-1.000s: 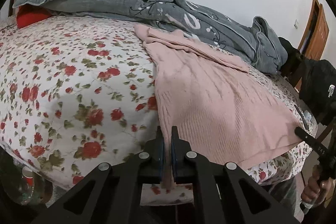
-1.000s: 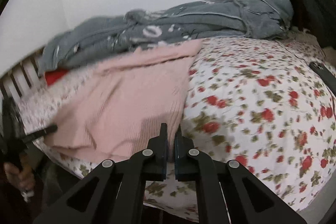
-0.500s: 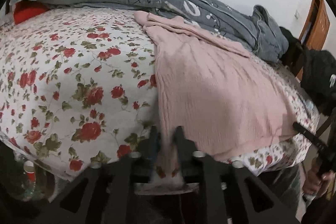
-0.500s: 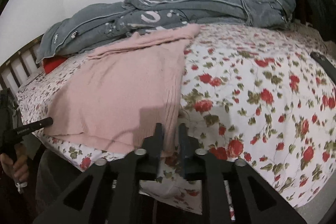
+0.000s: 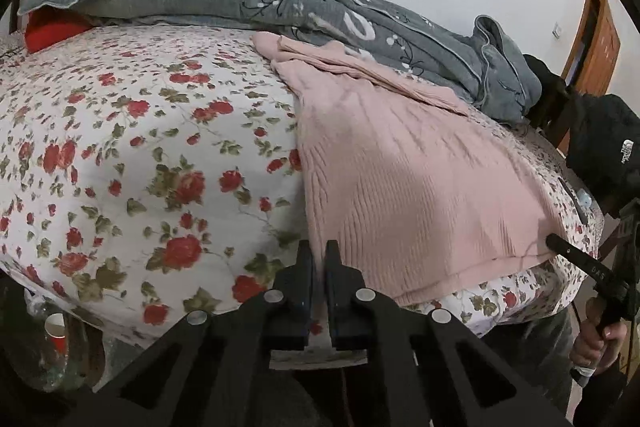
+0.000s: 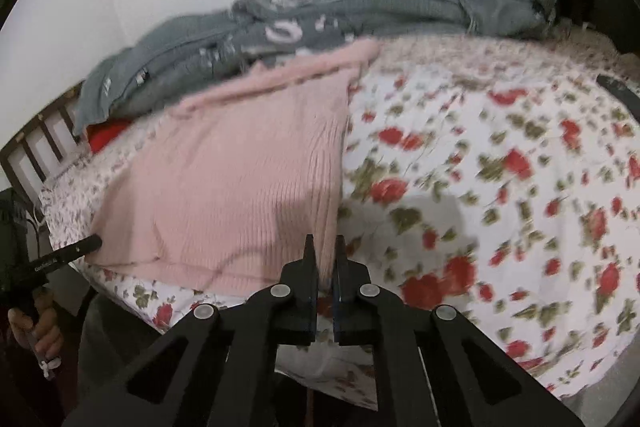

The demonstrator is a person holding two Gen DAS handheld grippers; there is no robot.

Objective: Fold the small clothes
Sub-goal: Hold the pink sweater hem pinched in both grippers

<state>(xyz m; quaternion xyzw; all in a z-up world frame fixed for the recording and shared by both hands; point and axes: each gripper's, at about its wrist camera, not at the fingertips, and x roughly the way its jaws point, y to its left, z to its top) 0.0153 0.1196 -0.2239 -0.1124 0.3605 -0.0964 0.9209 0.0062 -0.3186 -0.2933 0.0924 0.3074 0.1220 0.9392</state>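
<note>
Motion is smearing my right view, blurring the floral bedsheet (image 6: 500,187); my gripper's body is hiding the pink garment's (image 6: 240,187) near corner.

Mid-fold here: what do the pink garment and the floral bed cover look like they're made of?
Pink garment: looks like a soft, matte ribbed knit; fine parallel ridges run along it and it drapes limply over the bed edge. Fibre can't be told.
Floral bed cover: seems a smooth, thin woven cloth, perhaps cotton, matte, with red roses printed on white and no visible pile.
</note>
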